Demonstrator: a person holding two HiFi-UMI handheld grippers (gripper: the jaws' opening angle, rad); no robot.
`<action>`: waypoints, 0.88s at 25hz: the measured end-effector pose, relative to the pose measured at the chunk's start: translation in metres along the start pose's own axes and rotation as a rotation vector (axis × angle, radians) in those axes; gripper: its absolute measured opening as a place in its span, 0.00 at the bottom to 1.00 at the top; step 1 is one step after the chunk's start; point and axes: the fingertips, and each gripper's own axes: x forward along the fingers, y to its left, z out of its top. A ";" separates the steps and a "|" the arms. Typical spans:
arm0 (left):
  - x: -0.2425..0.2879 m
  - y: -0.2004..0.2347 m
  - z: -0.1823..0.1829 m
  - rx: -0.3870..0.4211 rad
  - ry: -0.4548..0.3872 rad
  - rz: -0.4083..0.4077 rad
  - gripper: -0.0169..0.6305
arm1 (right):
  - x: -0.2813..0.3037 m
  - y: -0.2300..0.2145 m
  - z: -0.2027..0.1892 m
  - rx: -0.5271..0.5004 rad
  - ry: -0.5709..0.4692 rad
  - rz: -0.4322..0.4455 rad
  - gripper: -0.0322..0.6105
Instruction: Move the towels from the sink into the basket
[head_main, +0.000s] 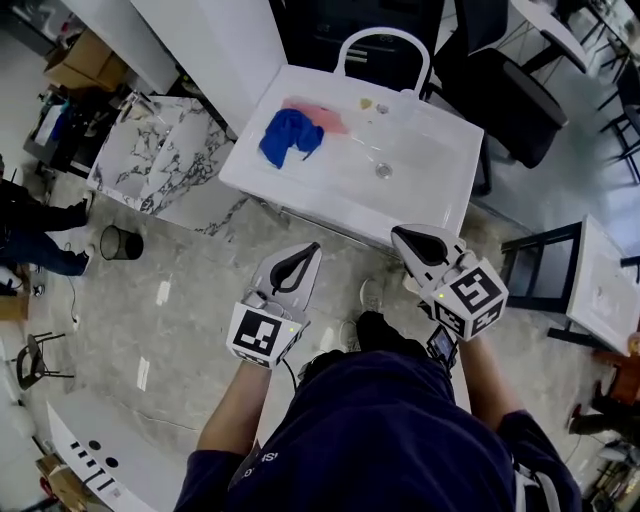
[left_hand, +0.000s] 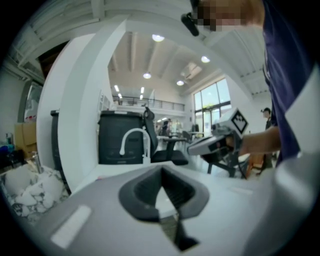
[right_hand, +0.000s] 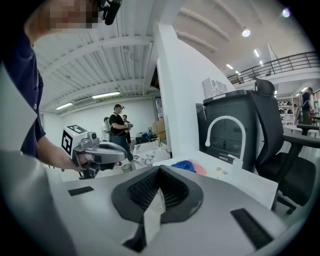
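Note:
A blue towel (head_main: 290, 135) lies crumpled in the left part of the white sink (head_main: 420, 190), with a pink towel (head_main: 322, 116) just behind it. The right gripper view shows the same blue towel (right_hand: 184, 165) and pink towel (right_hand: 201, 169) ahead, below the white arched faucet (right_hand: 225, 131). My left gripper (head_main: 313, 247) and right gripper (head_main: 397, 233) are side by side short of the sink's near edge, both shut and holding nothing. Each points at the sink, well apart from the towels. I see no basket.
A marble-patterned block (head_main: 160, 150) stands left of the sink, with a small dark bin (head_main: 120, 242) on the floor near it. Black office chairs (head_main: 510, 100) and a black stand (head_main: 545, 265) are on the right. People stand in the background (right_hand: 119, 125).

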 end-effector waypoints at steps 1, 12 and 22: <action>0.004 0.006 0.001 0.001 0.006 0.010 0.03 | 0.007 -0.003 0.004 -0.003 -0.004 0.014 0.06; 0.072 0.054 0.009 0.008 0.068 0.096 0.03 | 0.058 -0.059 0.022 -0.019 -0.021 0.147 0.06; 0.113 0.064 0.005 -0.009 0.093 0.069 0.03 | 0.076 -0.093 0.018 0.011 -0.006 0.166 0.06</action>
